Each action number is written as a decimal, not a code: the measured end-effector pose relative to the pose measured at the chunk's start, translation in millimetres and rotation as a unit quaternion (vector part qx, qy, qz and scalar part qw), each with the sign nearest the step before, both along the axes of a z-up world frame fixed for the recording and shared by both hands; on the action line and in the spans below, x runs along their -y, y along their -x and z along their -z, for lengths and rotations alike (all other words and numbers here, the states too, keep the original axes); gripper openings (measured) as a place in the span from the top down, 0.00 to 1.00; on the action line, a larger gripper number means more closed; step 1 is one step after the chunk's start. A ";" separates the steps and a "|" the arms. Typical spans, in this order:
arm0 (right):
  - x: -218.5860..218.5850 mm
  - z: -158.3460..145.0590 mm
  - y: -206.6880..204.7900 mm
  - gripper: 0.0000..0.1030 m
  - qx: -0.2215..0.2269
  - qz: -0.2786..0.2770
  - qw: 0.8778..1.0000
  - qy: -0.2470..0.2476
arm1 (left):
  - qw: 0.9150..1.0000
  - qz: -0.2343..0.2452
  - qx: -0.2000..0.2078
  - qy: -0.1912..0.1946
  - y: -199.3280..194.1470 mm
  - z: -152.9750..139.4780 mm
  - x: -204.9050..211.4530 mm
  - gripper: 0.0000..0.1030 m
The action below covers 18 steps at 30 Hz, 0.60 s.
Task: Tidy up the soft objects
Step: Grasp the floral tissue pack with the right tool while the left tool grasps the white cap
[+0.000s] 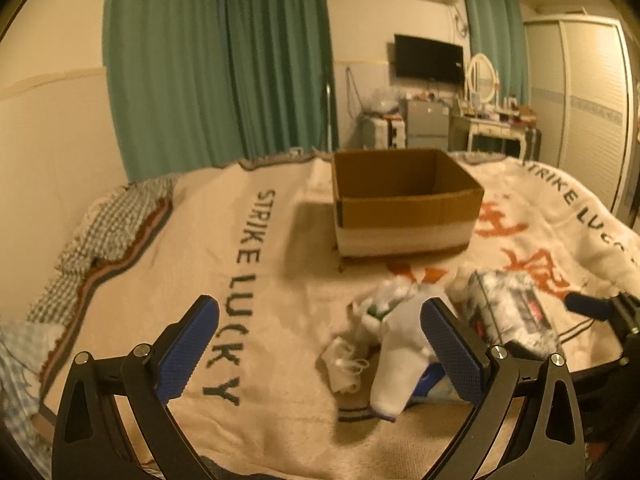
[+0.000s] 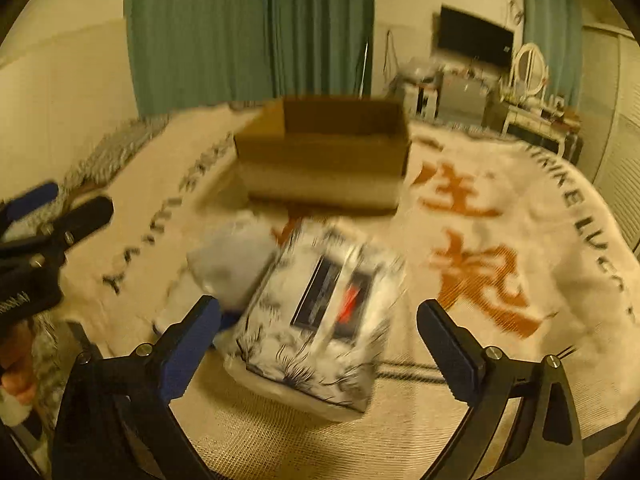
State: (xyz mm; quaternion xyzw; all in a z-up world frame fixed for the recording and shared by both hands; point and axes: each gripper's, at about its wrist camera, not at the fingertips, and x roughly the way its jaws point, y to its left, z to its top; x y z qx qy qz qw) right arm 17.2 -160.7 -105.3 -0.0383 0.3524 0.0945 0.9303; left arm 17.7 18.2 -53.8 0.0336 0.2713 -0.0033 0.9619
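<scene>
Open brown cardboard box [image 1: 404, 200] parked mid-blanket, probably as the drop spot. Right gripper [image 2: 320, 340] spread wide around the black-and-white wrapped soft pack [image 2: 320, 320], not clamped yet. Left gripper [image 1: 316, 352] also gaping, empty, beside the crumpled white cloth pile [image 1: 384, 336].

Each gripper is built from matte black arms, the left gripper [image 1: 320, 354] and the right gripper [image 2: 320, 354] alike. Blue ribbed pads [image 1: 188, 354] are fitted along the inner faces of the fingers. Silver round screws [image 1: 82, 358] are set behind the pads, and triangular cut-outs are seen further back in the black frame [image 1: 80, 408]
</scene>
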 end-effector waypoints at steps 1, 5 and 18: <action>-1.7 7.1 -3.3 0.04 -0.009 0.000 1.000 0.003 | 1.000 0.003 -0.006 0.001 -2.3 4.3 0.9 0.00; -2.4 26.7 -15.5 0.04 -0.042 0.011 0.999 -0.007 | 0.999 0.016 -0.028 -0.008 -11.8 21.6 8.0 0.00; 37.8 -20.0 -31.8 0.20 0.004 0.022 0.999 -0.039 | 0.993 0.074 -0.086 -0.020 -31.2 46.1 49.4 0.12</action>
